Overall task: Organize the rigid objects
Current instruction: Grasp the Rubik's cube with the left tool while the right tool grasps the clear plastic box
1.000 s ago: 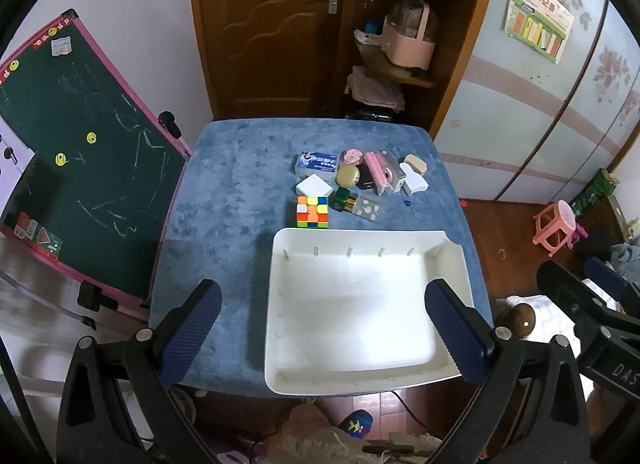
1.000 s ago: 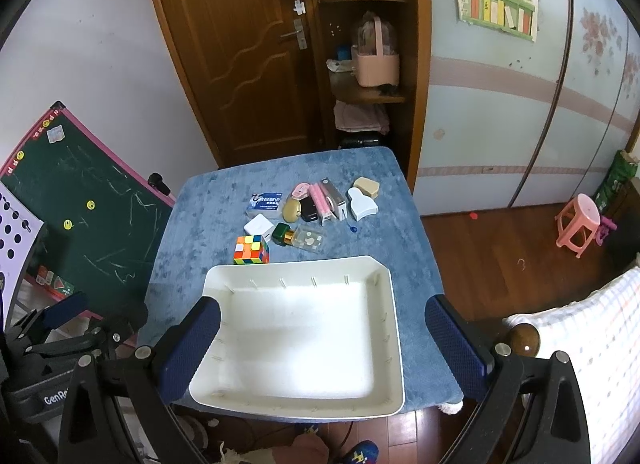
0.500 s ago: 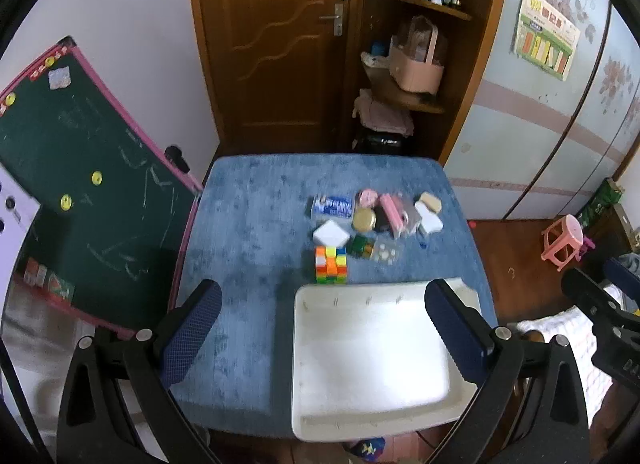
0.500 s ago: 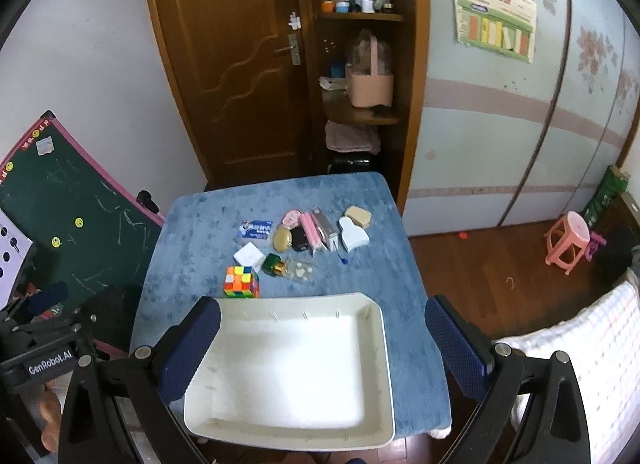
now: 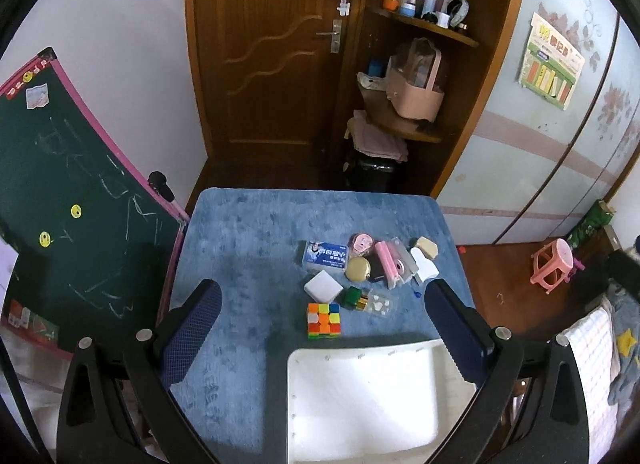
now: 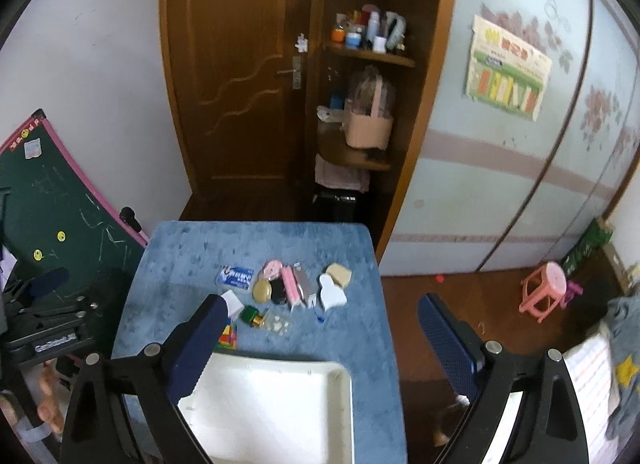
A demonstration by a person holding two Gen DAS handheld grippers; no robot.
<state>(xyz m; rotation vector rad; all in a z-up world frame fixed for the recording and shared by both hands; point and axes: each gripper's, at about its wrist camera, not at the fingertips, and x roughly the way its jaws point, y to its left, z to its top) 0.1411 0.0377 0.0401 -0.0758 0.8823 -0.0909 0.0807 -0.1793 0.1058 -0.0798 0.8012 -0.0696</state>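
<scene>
A white tray (image 5: 360, 408) lies at the near edge of a blue-covered table (image 5: 248, 248); it also shows in the right wrist view (image 6: 280, 412). Beyond it lies a cluster of small items: a colourful puzzle cube (image 5: 323, 320), a white block (image 5: 323, 286), a blue box (image 5: 325, 254), a gold compact (image 5: 359, 268), a pink case (image 5: 387, 266) and a white bottle (image 5: 423, 266). The cluster also shows in the right wrist view (image 6: 288, 290). My left gripper (image 5: 320, 328) is open and empty, high above the table. My right gripper (image 6: 320, 338) is open and empty, also high. The left gripper shows at the left edge of the right wrist view (image 6: 52, 320).
A green chalkboard (image 5: 60, 199) leans at the table's left side. A wooden door (image 5: 272, 47) and shelves (image 5: 420, 63) stand behind the table. A pink stool (image 5: 554, 266) stands on the floor to the right.
Both grippers have risen and pulled back, so the table and tray sit lower and smaller in view. The right view has swung to the right. No object has moved.
</scene>
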